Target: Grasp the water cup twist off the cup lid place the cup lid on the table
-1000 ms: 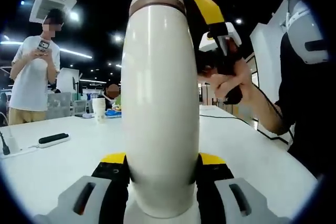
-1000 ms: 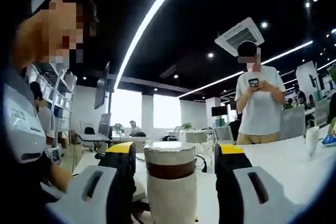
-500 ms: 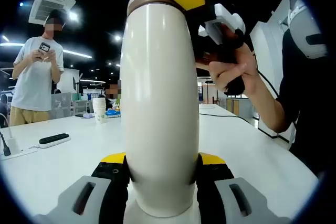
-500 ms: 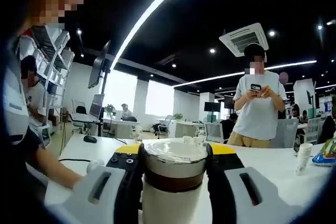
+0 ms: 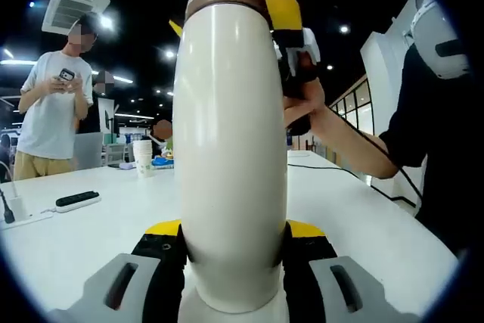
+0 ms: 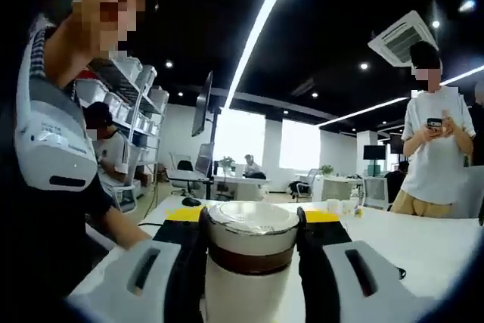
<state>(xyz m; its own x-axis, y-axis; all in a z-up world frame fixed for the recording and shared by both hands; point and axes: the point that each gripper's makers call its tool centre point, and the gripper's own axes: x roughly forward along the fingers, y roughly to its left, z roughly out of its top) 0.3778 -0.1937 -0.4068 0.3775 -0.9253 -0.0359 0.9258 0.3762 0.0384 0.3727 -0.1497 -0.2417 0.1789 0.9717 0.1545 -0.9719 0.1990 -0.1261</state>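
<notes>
My left gripper point(image 5: 231, 243) clamps the smooth, likely slippery water cup point(image 5: 231, 149) low on its rigid body, upright at twelve o'clock over the table point(image 5: 91, 240), while my right gripper point(image 6: 249, 225) pinches the cup lid point(image 6: 251, 225), where twisting needs firm squeeze.

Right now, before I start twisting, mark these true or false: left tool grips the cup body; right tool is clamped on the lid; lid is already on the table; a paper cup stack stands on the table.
1. The left tool grips the cup low on its body. True.
2. The right tool is clamped around the lid. True.
3. The lid already lies on the table. False: it sits atop the cup.
4. The stack of paper cups stands beside the power strip, touching it. False: they are apart.
</notes>
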